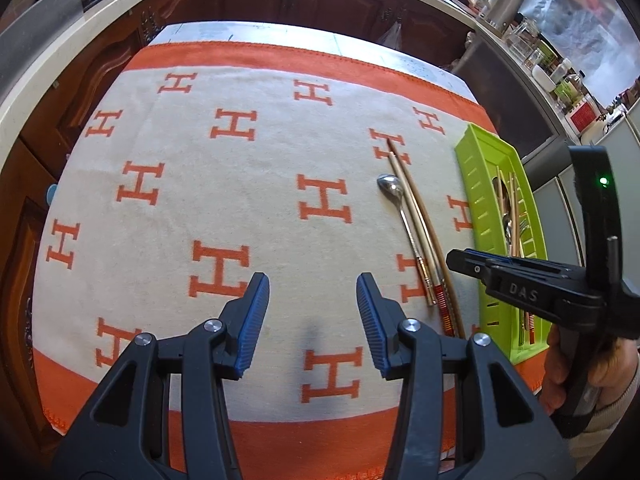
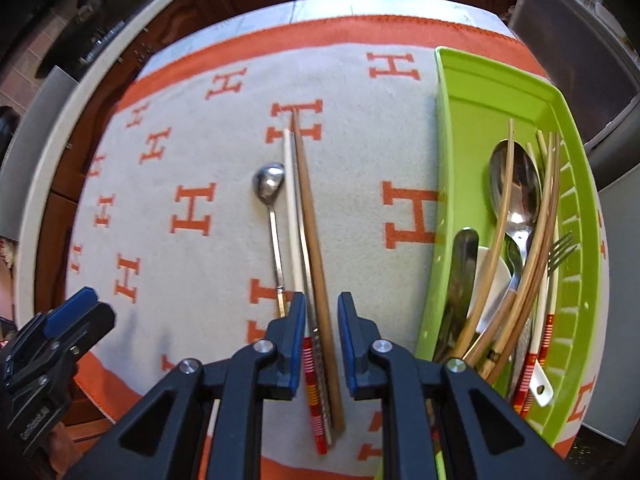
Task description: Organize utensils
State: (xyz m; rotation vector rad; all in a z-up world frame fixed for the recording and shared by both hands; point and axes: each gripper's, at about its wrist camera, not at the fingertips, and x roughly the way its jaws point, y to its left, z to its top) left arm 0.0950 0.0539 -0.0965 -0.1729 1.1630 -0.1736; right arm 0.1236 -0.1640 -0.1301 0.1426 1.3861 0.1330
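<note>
Cloth: a napped beige blanket [image 1: 248, 184] with orange block H letters and an orange stitched border, spread flat over a pale table.
Loose utensils: a slim steel spoon [image 2: 269, 196] with an oval bowl, a pale chopstick [image 2: 291, 208] with a red-and-orange striped butt, a thin metal stick, partly hidden, and a brown wooden chopstick [image 2: 310, 216] lie side by side, touching or nearly so, tips pointing away.
Tray: a lime-green plastic tray [image 2: 472, 80], rectangular with slotted walls, sits just right of the loose utensils.
Tray contents: a big steel spoon [image 2: 516, 184], a fork [image 2: 562, 246], a dark knife [image 2: 460, 276], bamboo-coloured chopsticks and a white scoop, piled crosswise.
Left gripper [image 1: 312, 312]: black plastic arms with ribbed blue pads, jaws standing moderately wide over bare cloth with nothing between them, left of the loose utensils.
Right gripper [image 2: 322, 328]: same build, jaws narrow, straddling the handle ends of the chopsticks; a gap shows beside the brown stick, so the pads do not yet press.
Hand: a hand [image 1: 568, 376] in a pale knit sleeve grips the right gripper's handle.
</note>
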